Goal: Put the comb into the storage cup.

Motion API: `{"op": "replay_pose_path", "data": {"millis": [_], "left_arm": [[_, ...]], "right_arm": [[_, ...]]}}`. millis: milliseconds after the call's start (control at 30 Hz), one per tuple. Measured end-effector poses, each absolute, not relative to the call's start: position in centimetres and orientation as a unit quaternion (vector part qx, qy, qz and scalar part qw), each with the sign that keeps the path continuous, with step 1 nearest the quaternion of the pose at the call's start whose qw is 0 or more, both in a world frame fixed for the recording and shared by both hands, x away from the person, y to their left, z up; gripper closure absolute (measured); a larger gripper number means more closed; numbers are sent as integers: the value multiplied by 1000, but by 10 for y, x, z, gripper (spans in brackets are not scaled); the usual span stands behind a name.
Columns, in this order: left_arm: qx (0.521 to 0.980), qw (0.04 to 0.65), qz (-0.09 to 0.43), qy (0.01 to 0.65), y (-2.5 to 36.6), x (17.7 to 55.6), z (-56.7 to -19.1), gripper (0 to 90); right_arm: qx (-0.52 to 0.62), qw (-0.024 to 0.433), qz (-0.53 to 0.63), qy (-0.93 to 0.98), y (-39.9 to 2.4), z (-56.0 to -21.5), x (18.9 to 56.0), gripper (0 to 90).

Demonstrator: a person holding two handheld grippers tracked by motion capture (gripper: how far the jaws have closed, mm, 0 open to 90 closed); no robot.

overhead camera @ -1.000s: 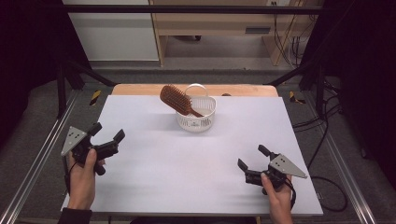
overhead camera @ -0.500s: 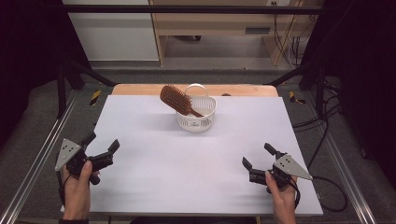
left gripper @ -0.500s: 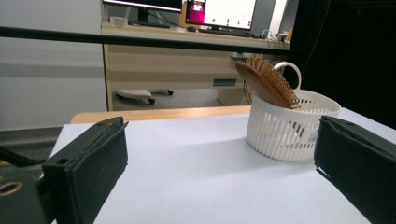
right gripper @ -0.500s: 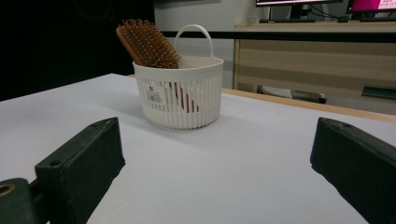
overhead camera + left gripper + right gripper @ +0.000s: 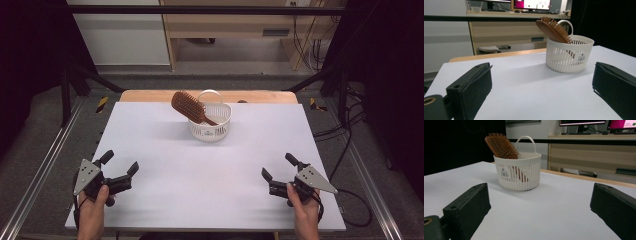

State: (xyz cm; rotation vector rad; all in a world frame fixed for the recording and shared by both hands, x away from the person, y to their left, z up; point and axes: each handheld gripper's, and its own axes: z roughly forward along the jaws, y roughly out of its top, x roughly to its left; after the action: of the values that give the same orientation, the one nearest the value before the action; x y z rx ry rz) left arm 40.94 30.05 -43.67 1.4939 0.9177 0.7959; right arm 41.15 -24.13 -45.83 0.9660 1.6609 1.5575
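Observation:
A small white slatted basket (image 5: 211,131) (image 5: 571,53) (image 5: 519,173) with a loop handle stands near the far middle of the white table (image 5: 210,180). A brown wooden hairbrush (image 5: 190,106) (image 5: 553,29) (image 5: 501,145) stands in it handle down, its bristled head leaning out to the left. My left gripper (image 5: 120,167) (image 5: 541,92) rests open near the front left corner, nothing between its jaws. My right gripper (image 5: 279,167) (image 5: 541,210) sits open near the front right, also holding nothing. Both point toward the basket from far off.
The table's wooden far edge (image 5: 150,95) shows behind the white sheet. Metal rails (image 5: 40,170) run along both sides. Cables (image 5: 345,145) trail on the floor at right. A desk with monitors (image 5: 531,5) stands beyond the table.
Both grippers have drawn back toward the front edge of the table, away from the basket, and stayed open. Basket and hairbrush have not moved.

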Motion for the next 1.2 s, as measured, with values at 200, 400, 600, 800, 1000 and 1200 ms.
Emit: {"op": "replay_pose_path", "data": {"millis": [200,400,600,800,1000,1200], "left_arm": [[659,566,328,371,291,404,-445,18],[659,554,338,382,284,401,-450,15],[661,564,325,373,286,400,-452,14],[662,565,321,372,288,394,-455,15],[653,574,319,379,291,386,-456,10],[654,570,335,367,292,374,-456,4]], "right_arm": [[367,335,595,632,-245,-459,410,30],[363,341,595,631,-251,-461,408,30],[345,330,603,639,-256,-463,406,33],[351,326,603,638,-263,-463,405,30],[355,323,601,639,-266,-464,405,29],[350,322,603,641,-266,-467,404,30]]}}
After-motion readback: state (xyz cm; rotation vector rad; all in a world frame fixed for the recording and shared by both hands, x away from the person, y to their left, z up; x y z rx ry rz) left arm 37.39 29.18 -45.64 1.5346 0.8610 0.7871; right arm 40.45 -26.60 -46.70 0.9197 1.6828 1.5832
